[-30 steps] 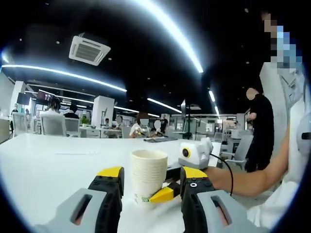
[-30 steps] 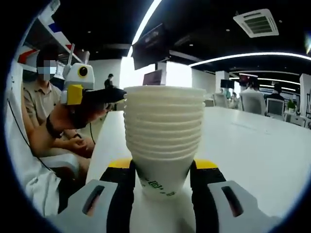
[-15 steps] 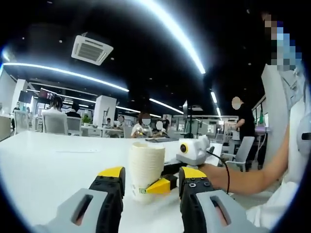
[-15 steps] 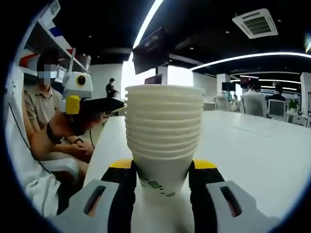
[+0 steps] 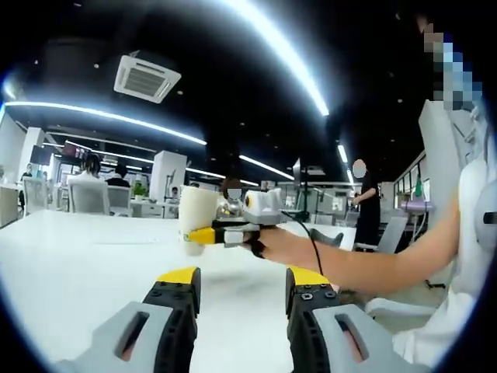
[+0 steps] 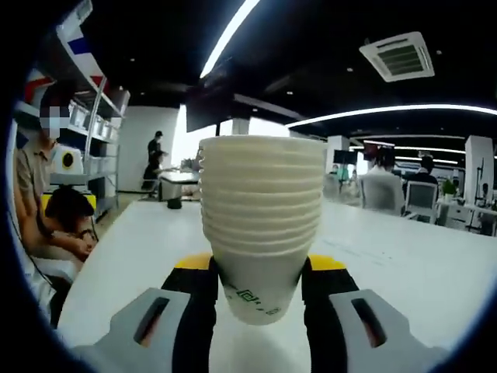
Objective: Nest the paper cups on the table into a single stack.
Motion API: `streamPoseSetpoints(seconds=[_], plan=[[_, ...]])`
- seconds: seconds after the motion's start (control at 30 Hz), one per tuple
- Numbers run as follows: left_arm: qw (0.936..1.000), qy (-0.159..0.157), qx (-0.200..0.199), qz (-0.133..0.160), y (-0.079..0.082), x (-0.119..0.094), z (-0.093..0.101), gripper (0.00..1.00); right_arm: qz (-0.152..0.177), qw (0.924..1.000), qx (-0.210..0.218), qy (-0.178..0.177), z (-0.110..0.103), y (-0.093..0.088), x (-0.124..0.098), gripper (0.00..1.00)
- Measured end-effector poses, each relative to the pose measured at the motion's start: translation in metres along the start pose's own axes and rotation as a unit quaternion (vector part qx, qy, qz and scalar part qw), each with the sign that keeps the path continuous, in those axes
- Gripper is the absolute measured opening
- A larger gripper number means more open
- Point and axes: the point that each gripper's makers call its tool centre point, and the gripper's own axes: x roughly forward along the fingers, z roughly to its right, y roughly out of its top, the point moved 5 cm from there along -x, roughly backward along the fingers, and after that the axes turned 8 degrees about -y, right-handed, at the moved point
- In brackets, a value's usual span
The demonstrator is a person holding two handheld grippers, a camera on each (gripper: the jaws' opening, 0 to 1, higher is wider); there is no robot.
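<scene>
A stack of several nested white paper cups (image 6: 262, 203) stands upright between the yellow-tipped jaws of my right gripper (image 6: 256, 268), which is shut on the lowest cup. In the left gripper view the same stack (image 5: 196, 218) is farther out over the white table (image 5: 70, 256). There the right gripper (image 5: 208, 234) reaches in from the right with a hand (image 5: 273, 242) behind it, and the stack looks slightly off the surface. My left gripper (image 5: 242, 278) is open low in front, with nothing between its jaws. In the right gripper view the left gripper (image 6: 62, 180) is at the far left.
The white table (image 6: 404, 264) stretches wide on both sides of the stack. People sit at desks and chairs (image 5: 85, 198) at the back. A person stands at the right (image 5: 366, 203). Shelves (image 6: 93, 116) rise at the left of the right gripper view.
The right gripper has carried the cup stack away from between my left jaws, farther out and to the left over the table. My left gripper stays open and low.
</scene>
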Motion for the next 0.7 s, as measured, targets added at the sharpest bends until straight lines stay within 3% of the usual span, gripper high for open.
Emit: streamPoseSetpoints(seconds=[0.2, 0.43, 0.6, 0.7], plan=[[1.0, -0.001, -0.001, -0.006, 0.001, 0.005, -0.002, 0.46, -0.006, 0.9986, 0.016, -0.05, 0.058, -0.011, 0.044, 0.45], [0.9999, 0.004, 0.0, -0.01, 0.003, 0.005, -0.007, 0.46, -0.028, 0.9963, 0.013, -0.08, 0.092, -0.03, 0.091, 0.45], [0.9998, 0.011, -0.005, -0.012, 0.001, 0.003, -0.014, 0.46, -0.051, 0.9951, 0.011, -0.084, 0.099, -0.045, 0.126, 0.45], [0.9998, 0.014, -0.008, -0.015, 0.0, 0.004, -0.017, 0.46, -0.058, 0.9955, 0.009, -0.074, 0.09, -0.049, 0.139, 0.45]])
